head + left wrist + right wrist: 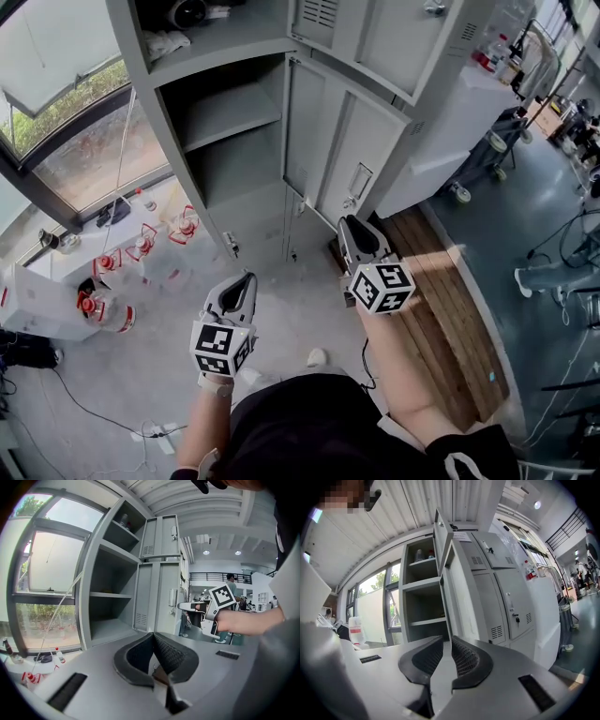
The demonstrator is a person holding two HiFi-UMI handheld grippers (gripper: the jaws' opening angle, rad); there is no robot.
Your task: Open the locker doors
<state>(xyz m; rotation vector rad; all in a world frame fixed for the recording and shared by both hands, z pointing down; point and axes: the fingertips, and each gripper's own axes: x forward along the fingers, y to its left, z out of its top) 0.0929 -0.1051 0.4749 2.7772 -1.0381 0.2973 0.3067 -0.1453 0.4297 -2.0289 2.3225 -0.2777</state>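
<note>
The grey locker (pixel 220 141) stands with its lower left door (pixel 328 155) swung wide open, bare shelves showing behind it. The door above it (pixel 375 37) is open too. My right gripper (pixel 345 223) is at the lower door's free edge. In the right gripper view that edge (pixel 446 611) runs down into the narrow gap of my right gripper (pixel 447 641), whose pads close on it. My left gripper (pixel 246 278) hangs lower and to the left, away from the locker. Its pads meet with nothing between them (pixel 153 634). The lockers further right (pixel 506 597) are closed.
Several red-capped plastic bottles (pixel 141 246) stand on the floor by the window at left. A wooden platform (pixel 450 309) lies to the right, behind it a white cabinet (pixel 459 122). A cable and power strip (pixel 155 433) lie near my feet. A person (pixel 230 581) stands far off.
</note>
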